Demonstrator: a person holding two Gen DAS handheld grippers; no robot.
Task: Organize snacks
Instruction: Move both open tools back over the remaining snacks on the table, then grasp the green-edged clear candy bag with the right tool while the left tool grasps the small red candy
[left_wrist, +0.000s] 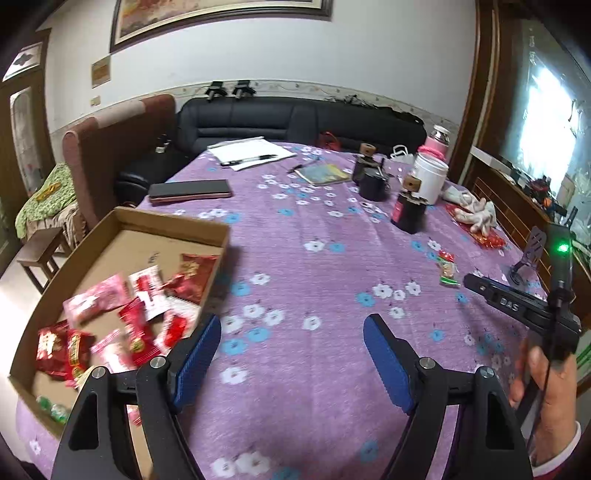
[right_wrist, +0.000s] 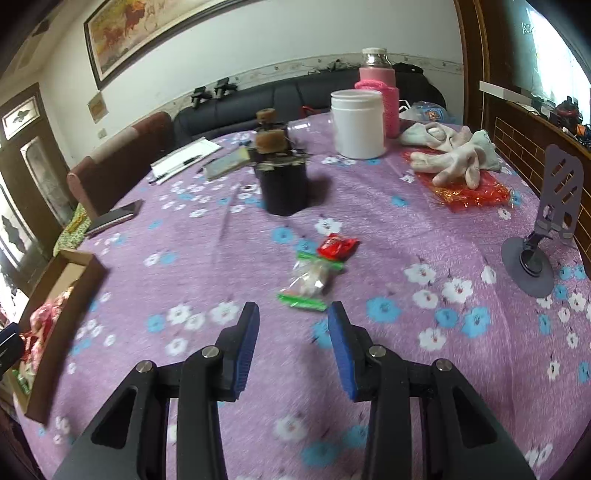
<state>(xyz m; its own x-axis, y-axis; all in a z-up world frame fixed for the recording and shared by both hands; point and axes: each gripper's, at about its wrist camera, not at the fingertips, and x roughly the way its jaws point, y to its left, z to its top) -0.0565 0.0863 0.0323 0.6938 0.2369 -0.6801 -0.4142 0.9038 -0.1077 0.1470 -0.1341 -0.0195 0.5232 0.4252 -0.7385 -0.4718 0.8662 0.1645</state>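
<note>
Snacks: clear packet (right_wrist: 309, 282) and red packet (right_wrist: 337, 246) ahead of right gripper (right_wrist: 291, 341), jaws spread, empty. Left gripper (left_wrist: 291, 354) likewise. Risk: slick wrapper slips from pads.

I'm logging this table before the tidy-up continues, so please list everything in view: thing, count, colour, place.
cardboard box: one, brown, table's left edge
boxed snacks: a pile, mostly red and pink, inside
loose snacks: two, red and clear-green, mid-table
dark jars: two or more, black, centre
white jar: one, far side
pink bottle: one, behind it
gloves: white, on red wrapping
phone stand: grey, right edge
tablecloth: purple, floral
left claw: open, empty
right claw: open, before loose snacks
</note>
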